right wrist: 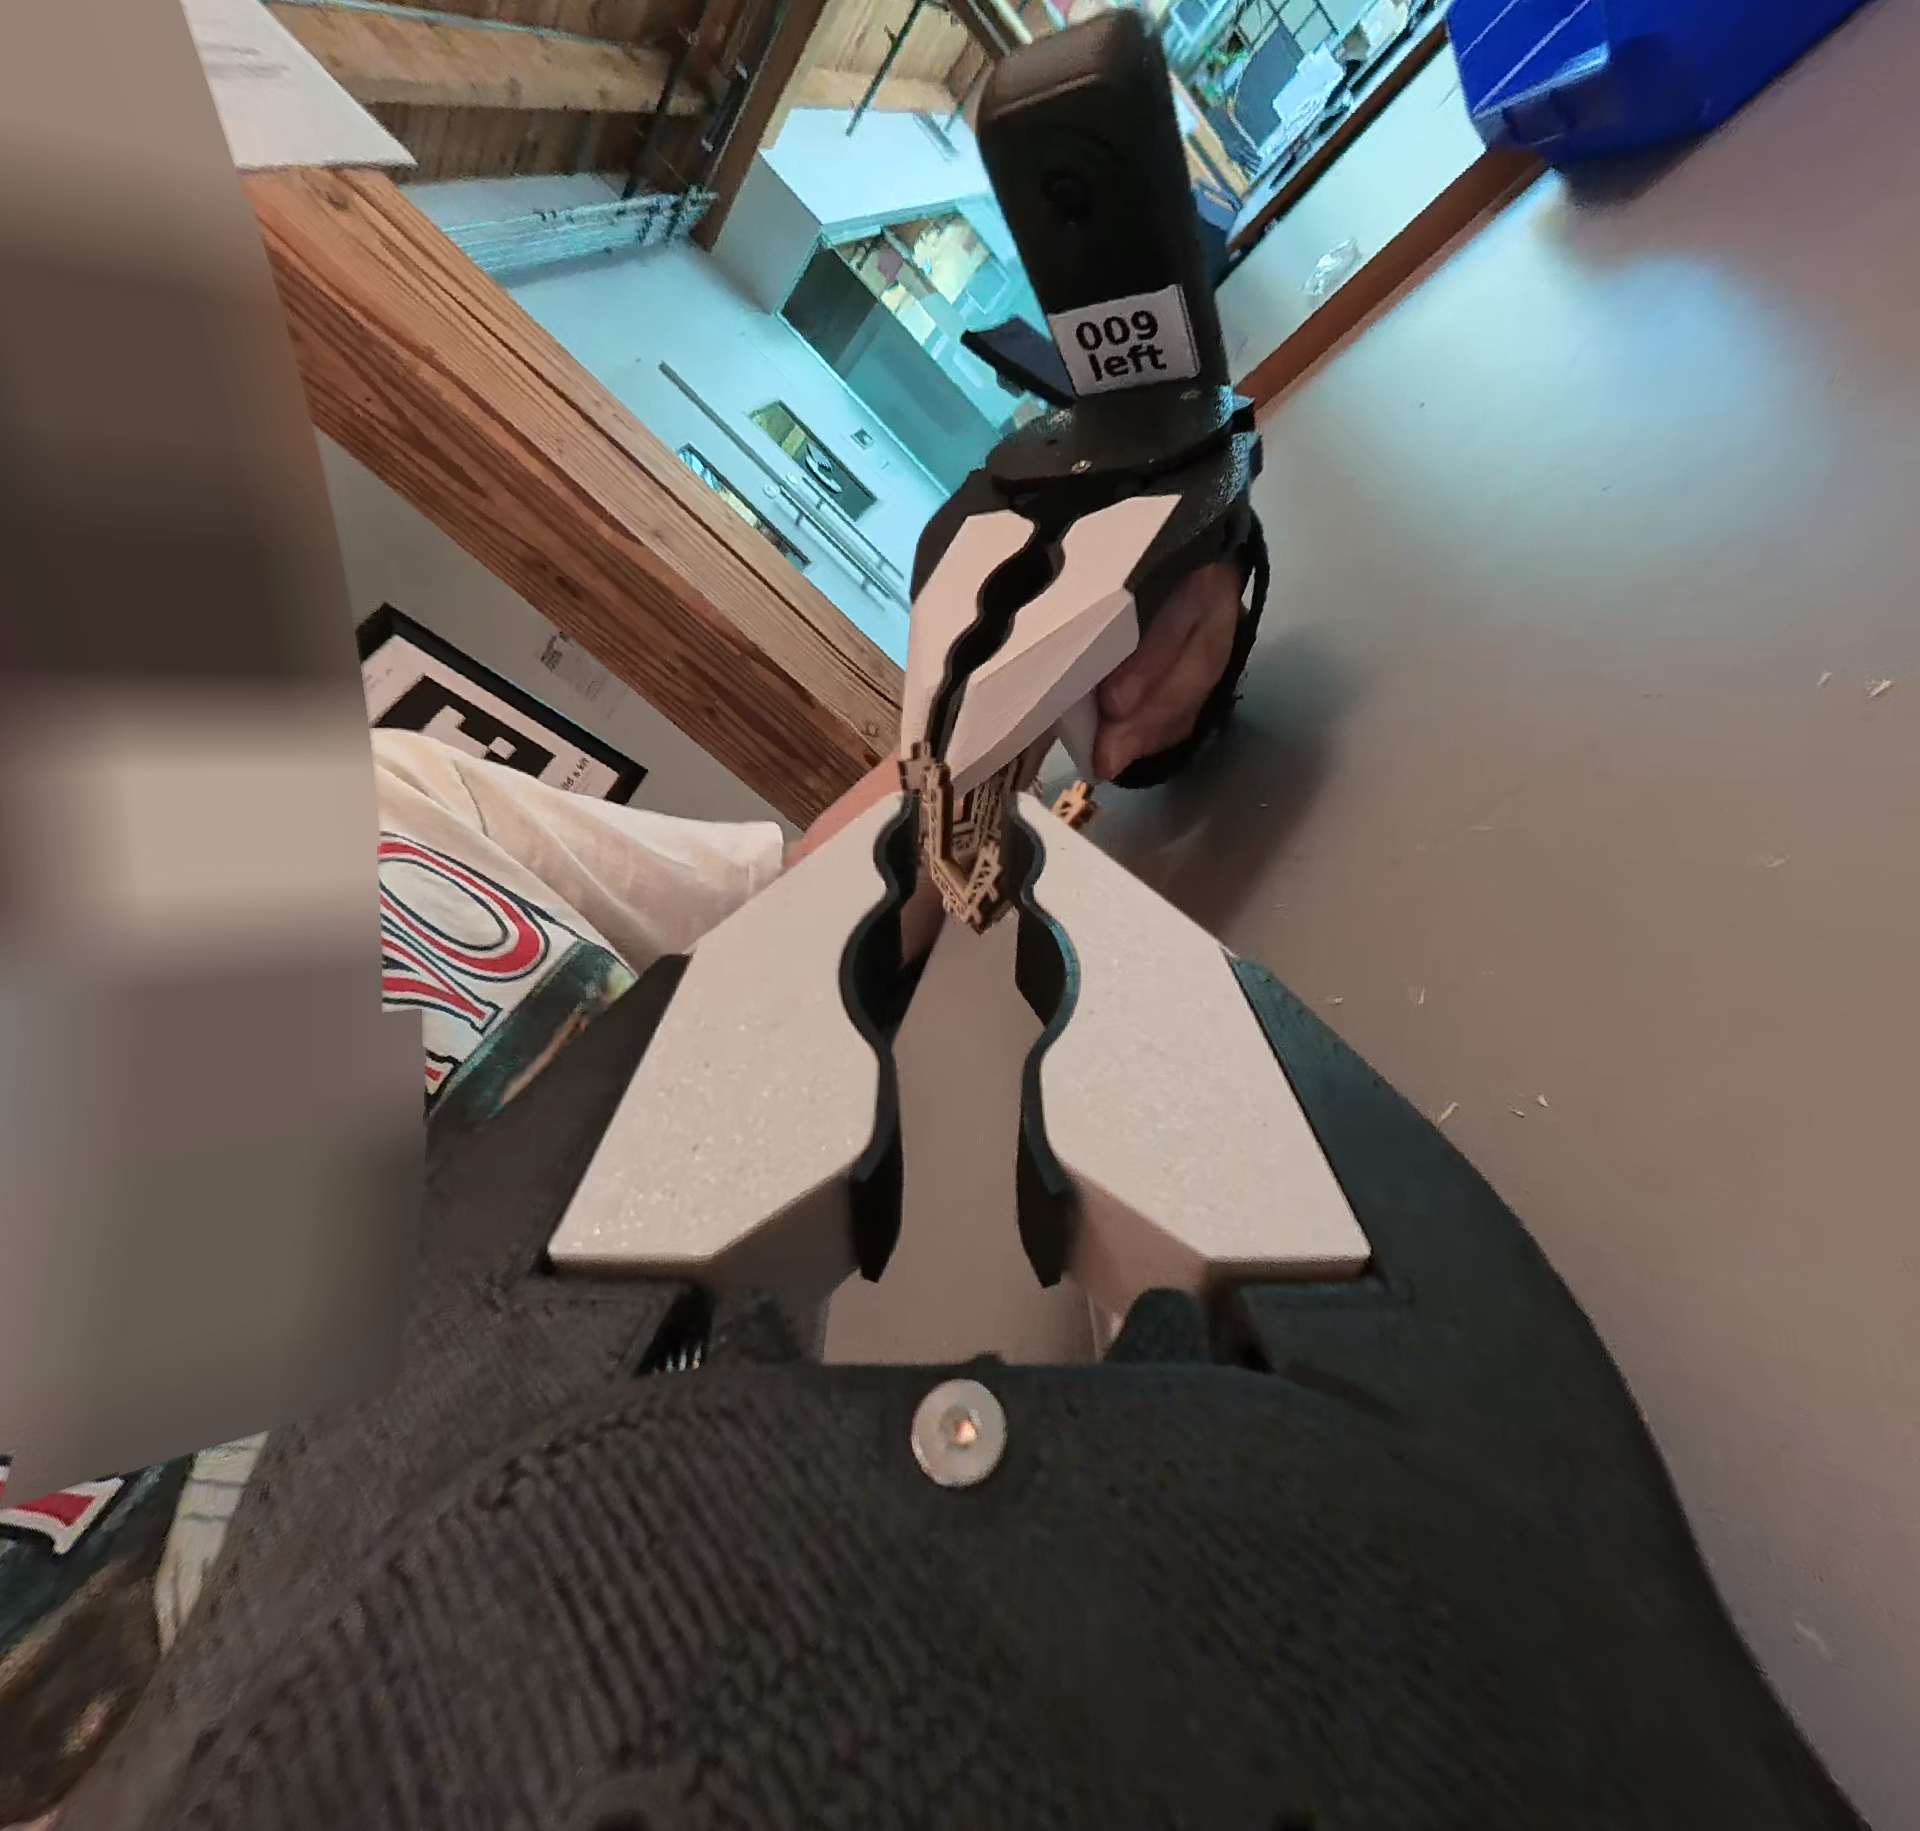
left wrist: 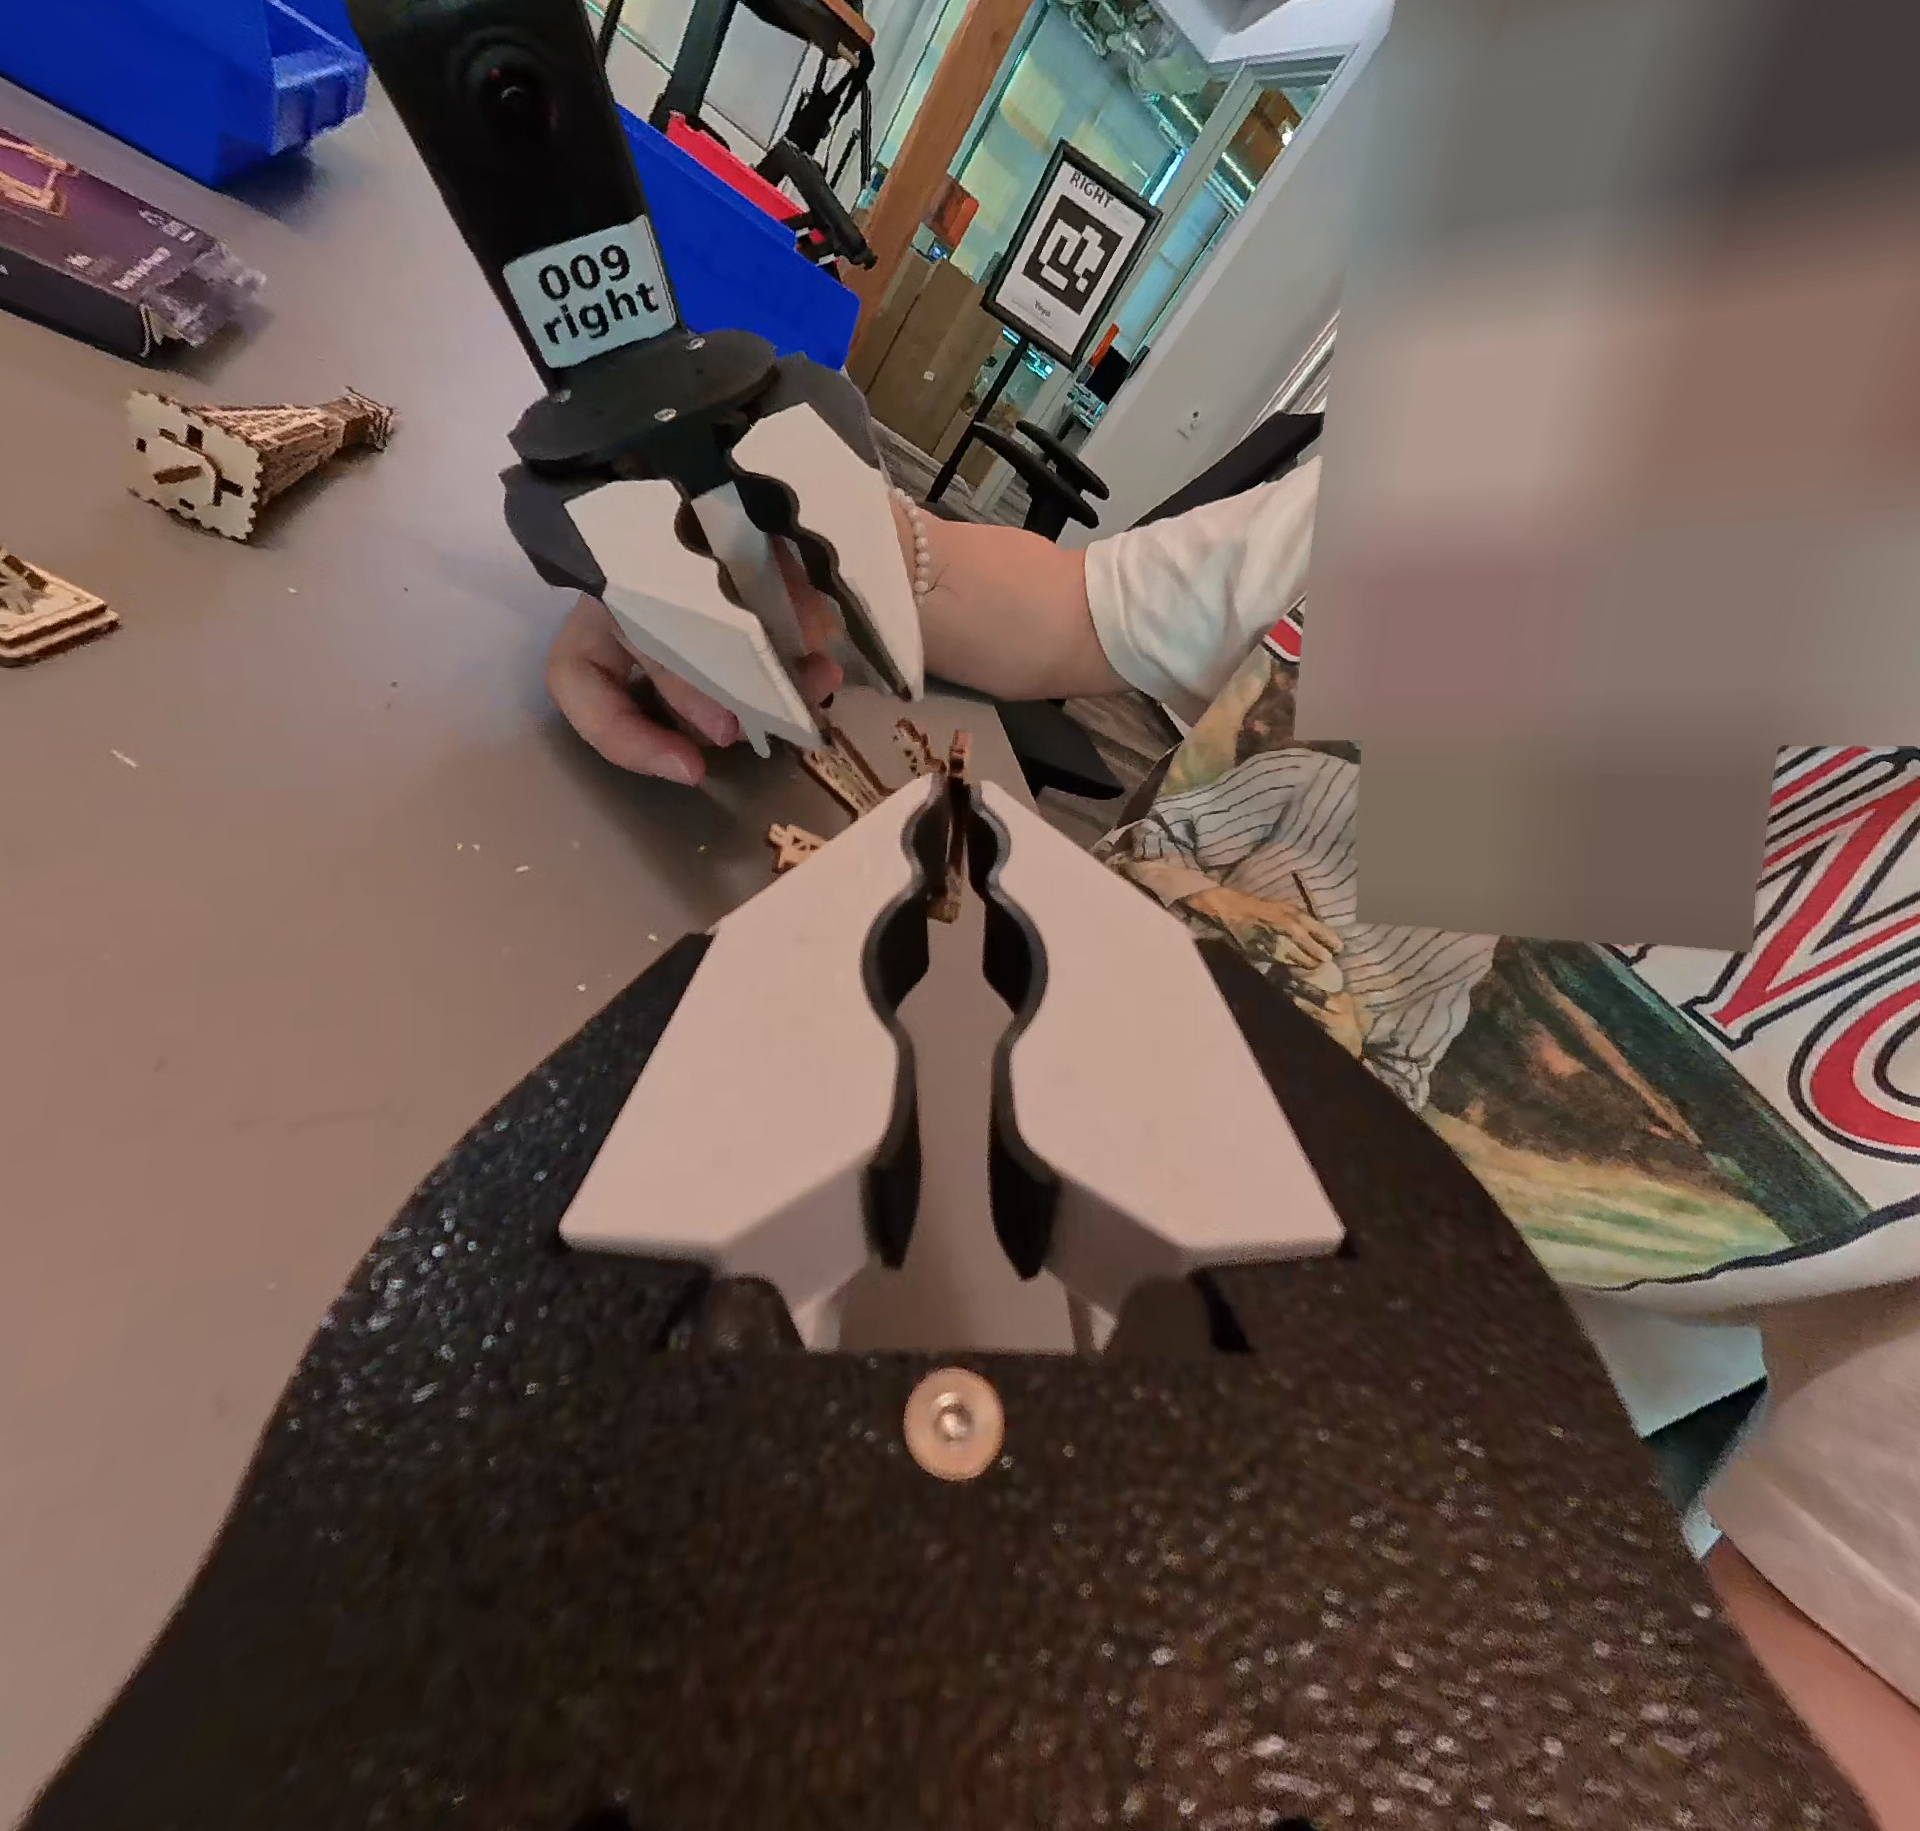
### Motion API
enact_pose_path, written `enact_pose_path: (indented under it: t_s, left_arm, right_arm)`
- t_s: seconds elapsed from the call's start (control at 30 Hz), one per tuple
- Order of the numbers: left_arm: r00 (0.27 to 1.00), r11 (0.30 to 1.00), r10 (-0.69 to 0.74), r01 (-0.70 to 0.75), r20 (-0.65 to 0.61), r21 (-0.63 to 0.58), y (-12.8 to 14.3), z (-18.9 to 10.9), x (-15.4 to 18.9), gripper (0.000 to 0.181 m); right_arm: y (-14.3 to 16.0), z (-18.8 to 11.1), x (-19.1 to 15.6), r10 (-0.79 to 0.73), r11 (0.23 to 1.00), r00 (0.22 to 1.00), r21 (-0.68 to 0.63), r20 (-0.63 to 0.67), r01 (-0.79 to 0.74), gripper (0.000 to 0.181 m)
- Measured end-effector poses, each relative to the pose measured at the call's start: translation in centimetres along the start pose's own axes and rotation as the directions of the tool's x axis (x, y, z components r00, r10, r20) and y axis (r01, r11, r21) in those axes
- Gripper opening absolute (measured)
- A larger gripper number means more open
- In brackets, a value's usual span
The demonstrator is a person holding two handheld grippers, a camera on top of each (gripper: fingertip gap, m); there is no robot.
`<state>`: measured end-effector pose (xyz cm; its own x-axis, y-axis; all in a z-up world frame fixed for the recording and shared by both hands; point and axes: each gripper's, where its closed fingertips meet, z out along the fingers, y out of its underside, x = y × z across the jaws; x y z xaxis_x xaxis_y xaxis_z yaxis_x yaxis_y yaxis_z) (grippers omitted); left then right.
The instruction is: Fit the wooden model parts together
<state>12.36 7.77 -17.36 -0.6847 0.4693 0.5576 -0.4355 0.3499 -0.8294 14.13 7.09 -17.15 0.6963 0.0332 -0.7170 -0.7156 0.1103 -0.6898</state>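
Observation:
My left gripper (left wrist: 951,794) is shut on a thin wooden part (left wrist: 948,851), seen edge-on between its fingertips. My right gripper (left wrist: 844,719) comes in from above left and holds a lattice wooden part (left wrist: 847,771) that reaches toward the left one. In the right wrist view my right gripper (right wrist: 963,807) is shut on the lattice part (right wrist: 966,862). The left gripper (right wrist: 935,747) holds its part (right wrist: 921,779) against the top of the lattice part. Both are held just above the grey table (left wrist: 312,898). How the two parts touch is hidden by the fingers.
A small loose wooden piece (left wrist: 795,841) lies on the table under the grippers. A built wooden tower (left wrist: 249,451), a flat stack of parts (left wrist: 47,612) and a dark box (left wrist: 104,264) lie at the left. Blue bins (left wrist: 177,25) stand behind. The person's torso (left wrist: 1558,1106) is close on the right. My left and right fingertips are right by each other.

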Motion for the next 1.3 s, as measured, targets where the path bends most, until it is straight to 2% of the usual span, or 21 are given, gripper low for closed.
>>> enact_pose_path:
  t_s: [0.13,0.3,0.47,0.63,0.8,0.87,0.97,1.07,1.3]
  left_arm:
    - [1.000,1.000,0.007,-0.007,0.004,-0.023,0.4,0.2,0.0,0.000]
    - [0.999,1.000,-0.009,0.009,0.031,-0.029,0.5,0.0,-0.5,0.000]
    - [1.000,1.000,-0.004,0.005,0.030,-0.030,0.5,0.1,-0.5,0.000]
    - [0.999,0.999,0.002,0.000,0.041,-0.042,0.7,0.0,-0.6,0.000]
    - [0.999,0.998,0.035,-0.034,0.031,-0.054,0.8,0.0,-0.2,0.000]
    - [0.999,0.998,0.039,-0.038,0.027,-0.049,0.7,0.0,-0.1,0.000]
    - [0.999,0.997,0.045,-0.044,0.025,-0.057,0.8,0.1,-0.1,0.000]
    - [0.999,0.997,0.045,-0.043,0.022,-0.062,0.9,0.3,-0.1,0.000]
    - [0.999,0.998,0.036,-0.035,0.035,-0.046,0.6,0.0,-0.3,0.000]
  right_arm:
    - [0.5,0.4,-0.2,-0.025,0.999,1.000,-0.039,-0.001,0.025,0.013]
    - [0.1,0.3,-0.9,-0.069,0.998,0.997,-0.013,0.032,0.069,0.010]
    - [0.4,0.6,0.0,-0.067,0.997,0.997,-0.040,-0.037,0.065,0.000]
    - [0.8,0.9,0.2,-0.108,0.992,0.992,-0.071,-0.072,0.103,0.004]
    - [1.0,1.1,0.3,-0.117,0.990,0.990,-0.085,-0.083,0.110,0.001]
    - [1.0,1.1,0.2,-0.125,0.989,0.989,-0.088,-0.080,0.117,0.011]
    - [1.2,1.3,0.3,-0.131,0.987,0.987,-0.103,-0.092,0.122,0.016]
    - [1.5,1.4,-0.1,-0.138,0.985,0.988,-0.118,-0.067,0.129,0.005]
    - [1.2,1.2,0.1,-0.106,0.990,0.992,-0.097,-0.065,0.099,0.006]
